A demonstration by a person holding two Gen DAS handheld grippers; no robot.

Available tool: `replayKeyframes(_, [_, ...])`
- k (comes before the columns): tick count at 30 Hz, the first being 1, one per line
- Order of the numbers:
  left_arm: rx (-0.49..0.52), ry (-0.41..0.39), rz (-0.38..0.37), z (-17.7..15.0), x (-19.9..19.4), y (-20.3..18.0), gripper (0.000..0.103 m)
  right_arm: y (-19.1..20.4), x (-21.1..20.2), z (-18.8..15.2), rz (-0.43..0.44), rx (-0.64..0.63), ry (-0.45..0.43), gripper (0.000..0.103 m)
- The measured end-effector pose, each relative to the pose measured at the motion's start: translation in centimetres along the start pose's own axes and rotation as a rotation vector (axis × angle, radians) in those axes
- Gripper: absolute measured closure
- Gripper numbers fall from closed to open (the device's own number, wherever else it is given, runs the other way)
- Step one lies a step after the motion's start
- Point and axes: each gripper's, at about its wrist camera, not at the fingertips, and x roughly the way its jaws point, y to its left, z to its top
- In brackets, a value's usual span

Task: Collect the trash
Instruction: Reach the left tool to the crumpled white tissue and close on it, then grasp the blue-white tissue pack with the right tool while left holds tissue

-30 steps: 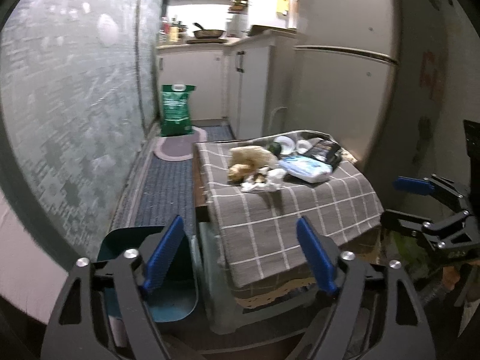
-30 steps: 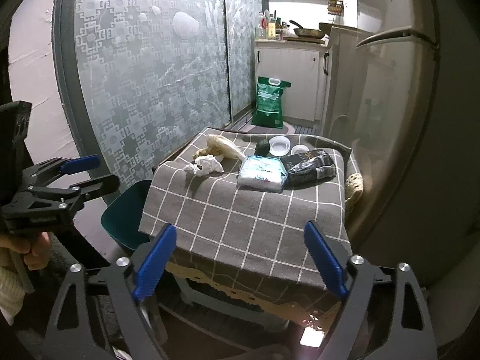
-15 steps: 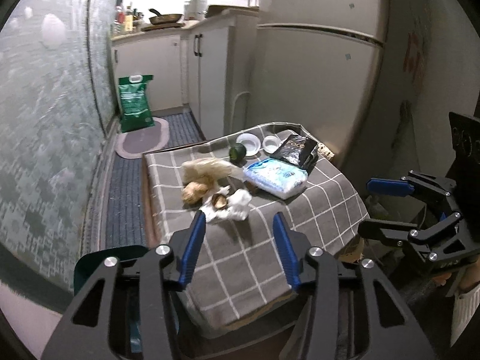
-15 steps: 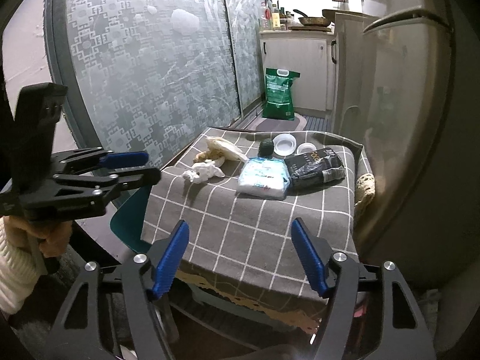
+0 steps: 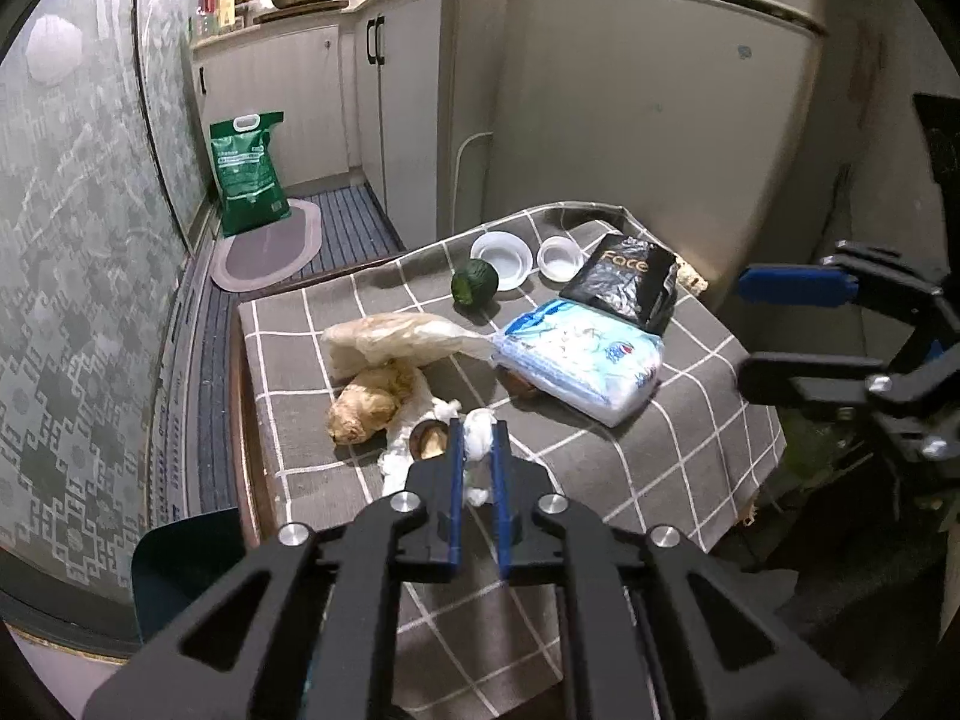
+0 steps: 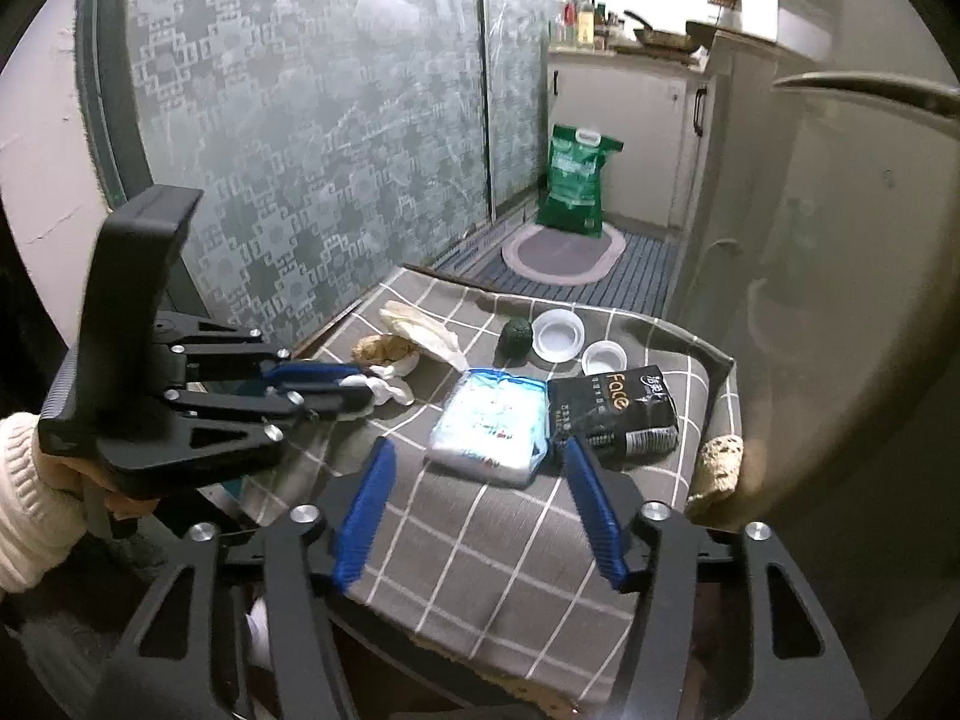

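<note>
A crumpled white tissue [image 5: 477,441] lies at the near left of a low table under a grey checked cloth [image 5: 600,480]. My left gripper [image 5: 478,450] is shut on the tissue; in the right wrist view it [image 6: 354,387] pinches the same tissue [image 6: 390,387]. A small brown scrap [image 5: 429,441] lies just left of it. My right gripper [image 6: 480,510] is open and empty above the table's near edge; in the left wrist view it [image 5: 780,324] sits at the right.
On the cloth lie a ginger root [image 5: 369,399], a clear bag [image 5: 408,339], a blue-white wipes pack [image 5: 585,360], a black packet [image 5: 630,279], a green fruit [image 5: 474,282] and two white lids [image 5: 504,252]. A teal bin [image 5: 186,570] stands left of the table. A fridge [image 5: 630,90] stands behind.
My left gripper moved forward over the table and closed on the white tissue. My right gripper moved closer to the table and stayed open.
</note>
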Motion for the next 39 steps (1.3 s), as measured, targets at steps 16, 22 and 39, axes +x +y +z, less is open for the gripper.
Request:
replayKeyframes(16, [-0.097, -0.096, -0.096, 1.1, -2.3, 0.9, 0.096, -0.3, 4.9, -1.3, 0.014, 0.17, 0.039, 0.034])
replayKeyframes(22, [-0.15, -0.124, -0.151, 1.6, -2.8, 1.7, 0.096, -0.1, 6.0, -0.5, -0.031, 0.186, 0.018, 0.034])
replayKeyframes(39, [-0.198, -0.229, -0.186, 1.8, -6.6, 2.9, 0.096, 1.1, 4.9, 0.7, -0.08, 0.138, -0.015, 0.051])
